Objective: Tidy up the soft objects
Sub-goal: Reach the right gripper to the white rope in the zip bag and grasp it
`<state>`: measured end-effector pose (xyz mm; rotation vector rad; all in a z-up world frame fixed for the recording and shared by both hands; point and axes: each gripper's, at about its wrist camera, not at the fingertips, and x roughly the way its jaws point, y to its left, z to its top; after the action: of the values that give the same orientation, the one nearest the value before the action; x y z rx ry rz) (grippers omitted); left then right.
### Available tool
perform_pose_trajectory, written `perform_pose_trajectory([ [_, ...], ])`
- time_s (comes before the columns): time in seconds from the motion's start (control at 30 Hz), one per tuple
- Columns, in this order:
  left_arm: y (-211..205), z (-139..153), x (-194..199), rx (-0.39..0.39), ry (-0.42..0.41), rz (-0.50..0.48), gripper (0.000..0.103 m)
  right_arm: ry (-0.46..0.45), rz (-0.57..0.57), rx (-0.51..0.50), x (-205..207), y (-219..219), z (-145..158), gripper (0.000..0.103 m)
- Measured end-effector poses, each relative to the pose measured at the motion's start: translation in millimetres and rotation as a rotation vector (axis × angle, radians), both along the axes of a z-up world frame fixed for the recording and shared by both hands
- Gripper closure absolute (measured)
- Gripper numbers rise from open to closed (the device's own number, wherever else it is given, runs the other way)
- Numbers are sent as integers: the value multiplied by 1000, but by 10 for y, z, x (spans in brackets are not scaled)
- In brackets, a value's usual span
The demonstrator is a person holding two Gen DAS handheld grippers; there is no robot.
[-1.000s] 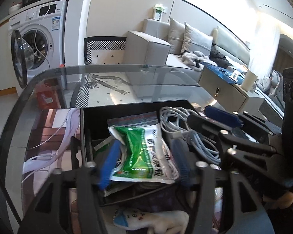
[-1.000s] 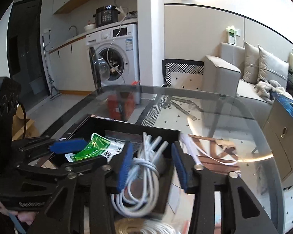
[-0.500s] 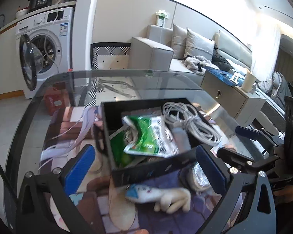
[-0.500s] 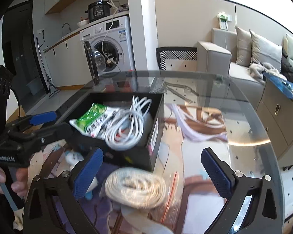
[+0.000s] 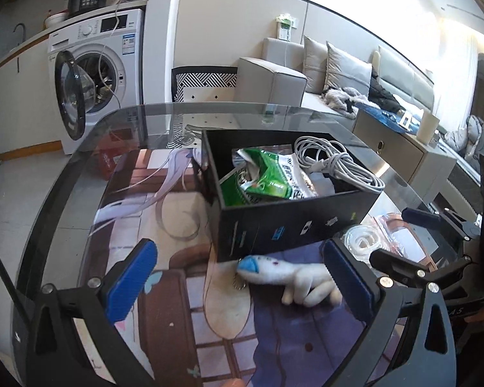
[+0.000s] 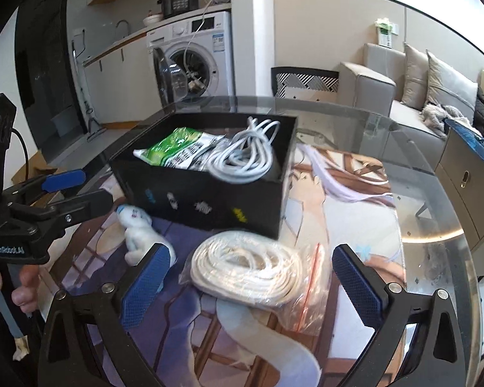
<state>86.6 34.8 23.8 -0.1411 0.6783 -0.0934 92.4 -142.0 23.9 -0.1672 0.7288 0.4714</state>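
A black box (image 5: 293,222) stands on the glass table (image 5: 80,174), and inside it lie a green-and-white packet (image 5: 267,177) on the left and a bundle of grey-white cable (image 5: 335,161) on the right, the two touching. Just in front of the box, on the printed mat (image 5: 184,316) under the glass, a small white plush toy (image 5: 287,274) with a blue tip lies on its side, its blue end touching the box's near wall. Beside it to the right, a coil of cream cord in a clear zip bag (image 6: 251,267) rests against the box's front corner. The left gripper (image 5: 238,277) hovers low over the mat with its blue pads spread wide and nothing between them; the plush toy lies between the two fingers, nearer the right one. The right gripper (image 6: 251,287) is likewise spread wide and empty, with the bagged cord lying between its fingers, just ahead of them. Compared with a second ago, both grippers have let go and drawn back from the box: then the left one was closed around the packet and the right one around the cable, over the box, and now both items sit loose in it.
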Motion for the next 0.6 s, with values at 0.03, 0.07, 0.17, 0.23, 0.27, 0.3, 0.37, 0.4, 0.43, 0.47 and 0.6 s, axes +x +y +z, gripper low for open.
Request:
perform_pose_trajectory([
  [0.03, 3, -24, -1, 0, 13, -4, 0, -5, 1, -3, -13, 9, -5, 1],
  [0.07, 1, -46, -3, 6, 23, -12, 0, -4, 1, -6, -15, 16, -11, 1],
  [0.17, 14, -94, -13, 19, 27, -2, 0, 2, 4, -6, -27, 35, -26, 1],
  [0.23, 14, -108, -11, 9, 31, -1, 0, 2, 6, -10, -39, 44, -33, 1],
  [0.27, 3, -107, -17, 9, 28, 0, 0, 5, 8, -12, -44, 49, -38, 1],
  [0.3, -5, -109, -25, 12, 25, -1, 0, 8, 8, -14, -40, 42, -38, 1],
  [0.37, -29, -111, -41, 26, 23, -6, 0, 21, 5, -19, -27, 43, -55, 1],
  [0.4, -36, -109, -45, 28, 23, -7, 0, 28, 2, -22, -5, 46, -48, 1],
  [0.43, -35, -109, -44, 27, 22, -6, 0, 33, -2, -24, 0, 54, -57, 1],
  [0.47, -35, -110, -42, 28, 23, -4, 0, 42, -4, -26, 11, 58, -73, 1],
  [0.6, -53, -112, -37, 28, 37, -10, 0, 67, -7, -42, 46, 64, -139, 1],
])
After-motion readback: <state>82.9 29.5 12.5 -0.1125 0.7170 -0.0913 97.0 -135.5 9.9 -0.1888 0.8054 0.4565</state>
